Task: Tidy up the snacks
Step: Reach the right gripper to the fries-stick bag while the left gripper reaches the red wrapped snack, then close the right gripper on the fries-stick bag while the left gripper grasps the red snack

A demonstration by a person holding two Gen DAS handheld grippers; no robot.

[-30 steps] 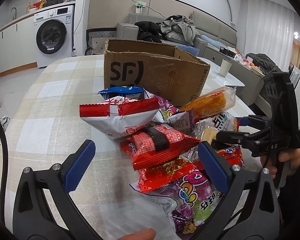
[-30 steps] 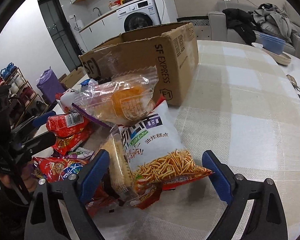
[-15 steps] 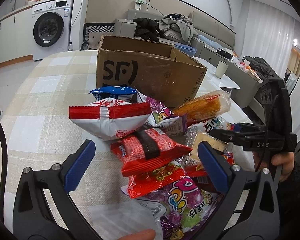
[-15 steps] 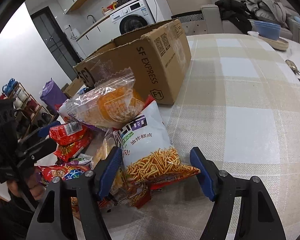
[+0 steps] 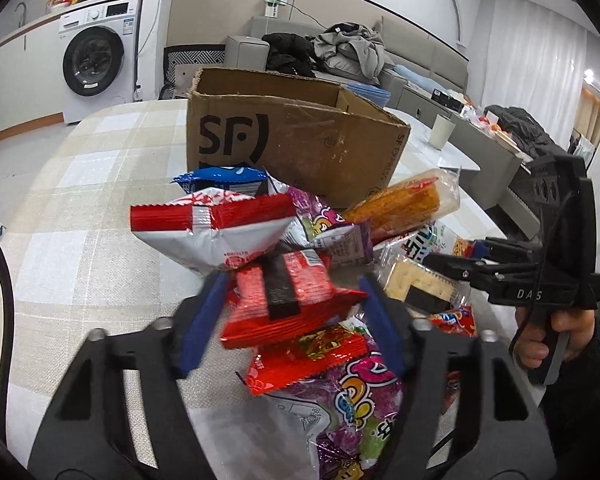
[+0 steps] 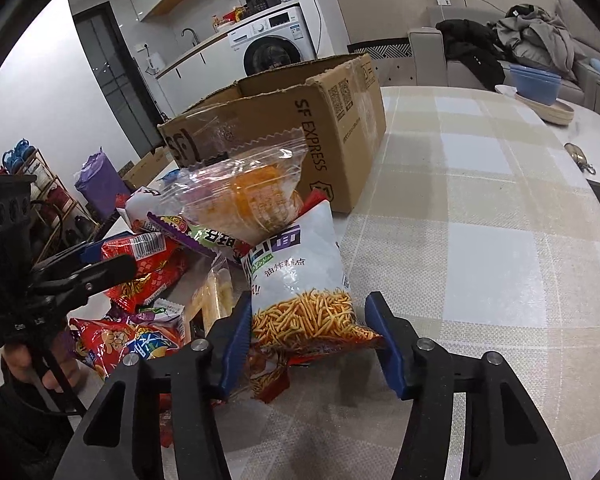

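Both grippers are going in at once on the snack pile, which sits on the checked surface (image 6: 480,208) just in front of the open cardboard box (image 5: 296,148).

Left gripper (image 5: 292,316): its fingers are closing around the red packet with the dark band (image 5: 284,300), which lies on top of the heap at the near side. The blue pads sit at either edge of the packet and seem to be just meeting it; I can't call it a firm clench yet. Best to squeeze on the crimped edges rather than the puffed middle, so the bag does not pop or slide out.

Right gripper (image 6: 306,332): fingers closing as well, with the white bag of fried sticks (image 6: 300,288) between them. The left pad is against the bag's edge, while the right pad still stands a little clear of the bag's corner. That bag leans on its neighbours and has the clear orange-filled bag (image 6: 244,204) resting on its far end, so a lift should go slowly and straight up, letting the clear bag settle rather than tumble.

Both loads look bound for the box at the far side; raise them well above its rim first.
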